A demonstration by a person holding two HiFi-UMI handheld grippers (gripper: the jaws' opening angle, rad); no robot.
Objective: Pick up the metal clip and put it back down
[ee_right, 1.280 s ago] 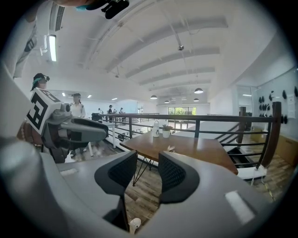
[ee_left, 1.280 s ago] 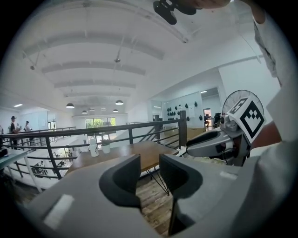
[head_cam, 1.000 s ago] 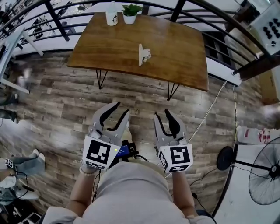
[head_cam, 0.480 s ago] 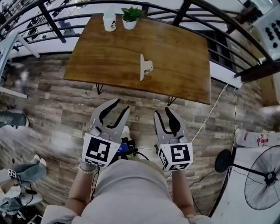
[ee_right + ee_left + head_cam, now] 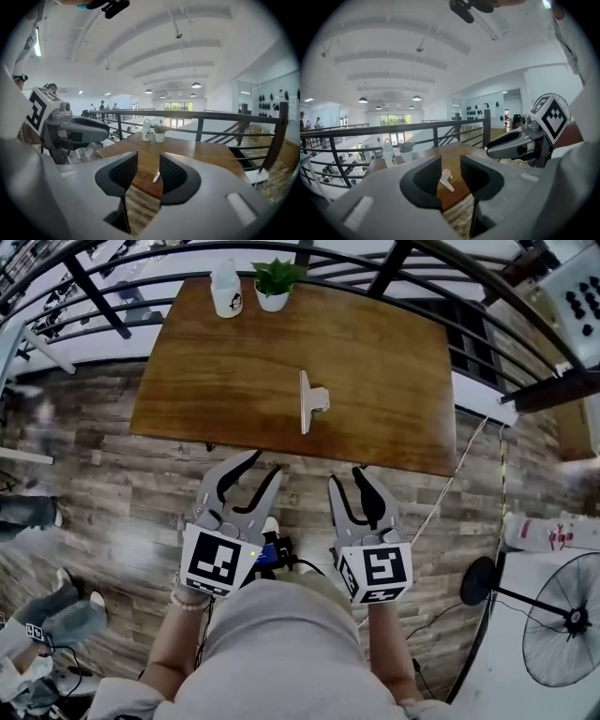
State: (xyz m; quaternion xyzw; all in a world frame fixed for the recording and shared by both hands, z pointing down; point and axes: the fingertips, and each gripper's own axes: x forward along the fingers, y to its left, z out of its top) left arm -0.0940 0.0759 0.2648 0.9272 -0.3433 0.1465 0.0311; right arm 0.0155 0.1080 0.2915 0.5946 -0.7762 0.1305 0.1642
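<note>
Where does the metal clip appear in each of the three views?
Head view: metal clip at the wooden table's centre.
Left gripper view: clip low centre, seen between the jaws.
Right gripper view: clip low centre, partly hidden by one jaw.
Shared landmark: potted plant at the table's far edge.

Right gripper (image 5: 148, 168): mine; jaws apart, nothing gripped, held short of the table's near edge.
Table (image 5: 206, 155): brown wood, straight ahead of me.
Metal clip (image 5: 156, 176): lying on the table near its near edge, seen through my jaw gap, partly hidden by one jaw.
White bottle (image 5: 146, 131), potted plant (image 5: 160, 134): side by side at the table's far edge.
Left gripper (image 5: 77, 130): in the air off the table's left side.
</note>
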